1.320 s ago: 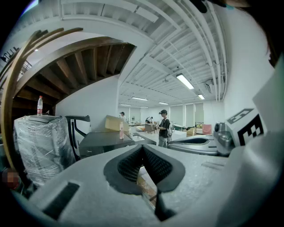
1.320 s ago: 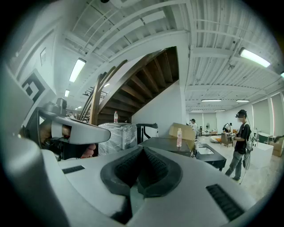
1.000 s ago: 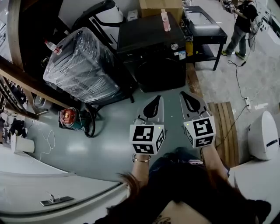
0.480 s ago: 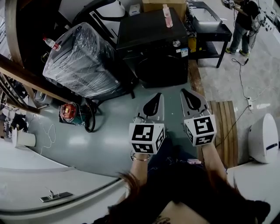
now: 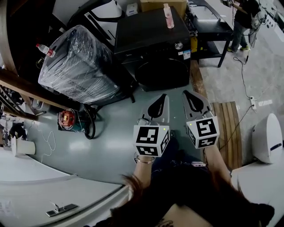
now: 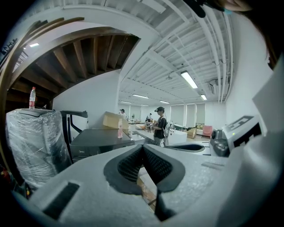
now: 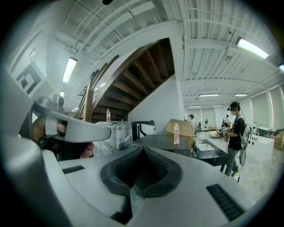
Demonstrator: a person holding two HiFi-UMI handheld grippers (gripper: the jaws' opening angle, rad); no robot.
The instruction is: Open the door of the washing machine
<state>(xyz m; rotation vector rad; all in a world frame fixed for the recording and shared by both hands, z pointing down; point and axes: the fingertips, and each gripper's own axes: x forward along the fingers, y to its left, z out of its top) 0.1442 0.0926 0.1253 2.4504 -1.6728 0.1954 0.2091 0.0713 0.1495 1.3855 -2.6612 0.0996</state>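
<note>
black all over, the washing machine [image 5: 155, 46] stands ahead of me on the grey-green floor [image 5: 111, 133], and in the head view it sits lower and nearer my grippers than it did a second ago, so the gap of bare floor in front of it has shrunk. both grippers have eased forward together, still side by side and level with each other. the left gripper [image 5: 163, 97] has its jaws pressed together with nothing between them, and the right gripper [image 5: 188, 95] is the same, closed and empty, as before. neither one touches the machine; they are still apart from its front. the round door [image 5: 162, 73] is dark, set low in the front face, and lies flush and closed. above it at the right of the panel is a silver knob [image 5: 178, 45], with a small label [image 5: 186, 54] just beside it. a pink bottle [image 5: 168, 15] stands upright on the flat top, near the back edge, with a cardboard box [image 5: 162, 4] behind it. a bulky appliance wrapped in clear film [image 5: 80, 66] stands just left of the machine, and a low black table [image 5: 213, 26] stands to its right. in the left gripper view the machine [image 6: 100, 142] shows past the closed tips, to their left.
</note>
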